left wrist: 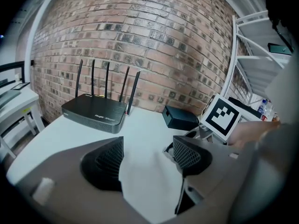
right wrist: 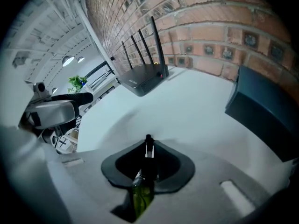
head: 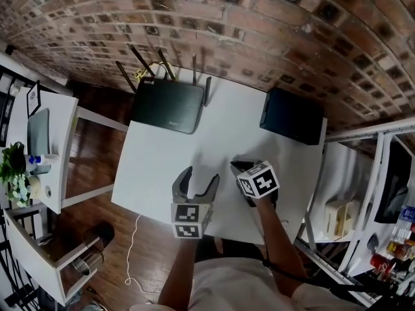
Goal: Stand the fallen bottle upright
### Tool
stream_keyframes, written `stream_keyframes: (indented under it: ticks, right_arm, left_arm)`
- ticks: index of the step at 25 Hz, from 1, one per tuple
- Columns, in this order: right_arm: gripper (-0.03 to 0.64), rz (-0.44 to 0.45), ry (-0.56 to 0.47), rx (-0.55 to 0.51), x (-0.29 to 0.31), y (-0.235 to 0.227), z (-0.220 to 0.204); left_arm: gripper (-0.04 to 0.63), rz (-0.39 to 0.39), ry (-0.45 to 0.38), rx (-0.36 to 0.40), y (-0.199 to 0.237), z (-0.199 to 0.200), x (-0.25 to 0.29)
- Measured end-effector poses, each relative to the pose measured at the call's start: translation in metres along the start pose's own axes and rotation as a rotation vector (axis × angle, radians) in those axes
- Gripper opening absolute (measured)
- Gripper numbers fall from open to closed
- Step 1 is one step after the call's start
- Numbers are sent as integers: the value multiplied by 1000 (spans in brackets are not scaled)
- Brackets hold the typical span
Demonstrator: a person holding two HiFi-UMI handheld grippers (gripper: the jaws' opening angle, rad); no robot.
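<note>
In the right gripper view a small green bottle (right wrist: 142, 196) with a thin black neck and cap is pinched between the dark pads of my right gripper (right wrist: 148, 161), which is shut on it. The cap sticks out past the fingertips, over the white table (right wrist: 196, 115). The head view shows that gripper (head: 241, 168) near the table's front right, pointing steeply down; the bottle is hidden there. My left gripper (head: 200, 179) hovers beside it to the left. In the left gripper view its jaws (left wrist: 147, 157) stand open, with only tabletop between them.
A black router (head: 167, 105) with several antennas stands at the back left of the table. A black box (head: 292, 115) stands at the back right, against the brick wall. White shelving (head: 363, 193) runs along the right. A side table with a plant (head: 13, 167) is on the left.
</note>
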State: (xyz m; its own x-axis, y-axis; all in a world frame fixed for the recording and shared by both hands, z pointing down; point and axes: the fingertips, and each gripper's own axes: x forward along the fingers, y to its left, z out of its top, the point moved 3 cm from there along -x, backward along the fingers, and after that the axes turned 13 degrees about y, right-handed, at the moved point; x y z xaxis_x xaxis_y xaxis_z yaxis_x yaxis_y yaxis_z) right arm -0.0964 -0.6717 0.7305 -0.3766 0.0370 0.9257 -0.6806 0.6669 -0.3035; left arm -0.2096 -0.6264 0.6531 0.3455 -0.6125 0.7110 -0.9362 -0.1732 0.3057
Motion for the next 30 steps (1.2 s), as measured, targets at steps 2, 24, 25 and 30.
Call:
stream_keyframes:
  ticks: [2,24,25,30]
  right_arm:
    - [41,-1,-15,-3,-3,1,-1]
    - [35,-166,-497,-53,-121,18,-71]
    - [35,-175,-515,-56,-124,19,-76]
    - [35,-204,-579,-80,-138,32,-100]
  left_arm:
    - [353,-5,9,3,-2,-2,-1]
    - [351,-81,-51,198,-83,30,-48]
    - [353,-86,-47,206,-87,29,-48]
    - [353,-106,-50,243,-101,28,-47]
